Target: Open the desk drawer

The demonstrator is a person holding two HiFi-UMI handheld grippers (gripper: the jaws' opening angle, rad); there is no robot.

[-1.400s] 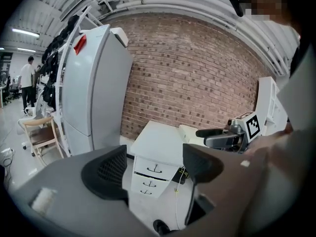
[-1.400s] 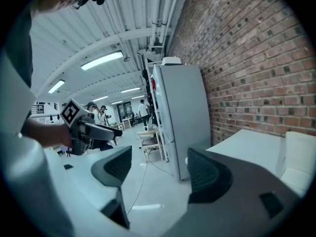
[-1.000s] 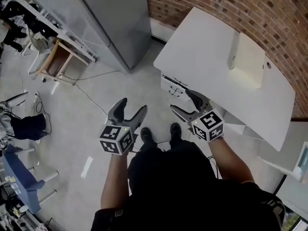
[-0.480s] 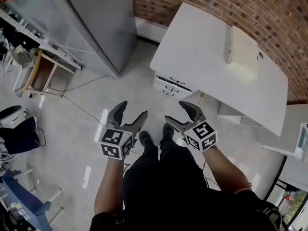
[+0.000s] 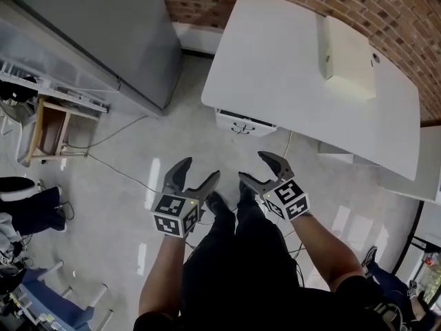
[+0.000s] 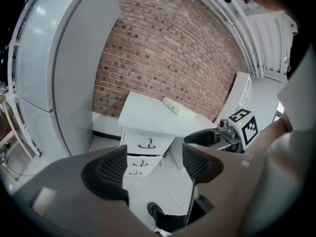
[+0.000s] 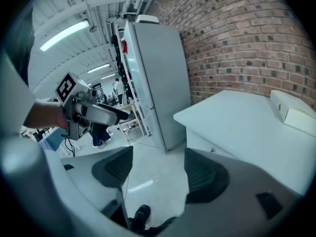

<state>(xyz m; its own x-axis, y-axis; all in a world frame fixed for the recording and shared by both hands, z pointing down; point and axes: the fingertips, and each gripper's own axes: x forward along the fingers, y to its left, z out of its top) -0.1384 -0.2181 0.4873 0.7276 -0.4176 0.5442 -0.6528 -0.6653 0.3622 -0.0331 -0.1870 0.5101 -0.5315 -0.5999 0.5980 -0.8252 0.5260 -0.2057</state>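
- I have open floor ahead of me. A tall grey cabinet bounds it on the left and a brick wall closes the far side.
- One white desk stands against the wall. A strip of bare floor separates its left edge from the cabinet.
- Three drawers are stacked under the desk's left end, below its near edge. Each carries one handle, and all three look closed.
- One pale flat box lies on the desktop toward the wall.
- Left gripper: fingers spread wide, holding nothing, well apart from the drawers.
- Right gripper: fingers spread wide, holding nothing, level with the left gripper and just beside it over the floor.
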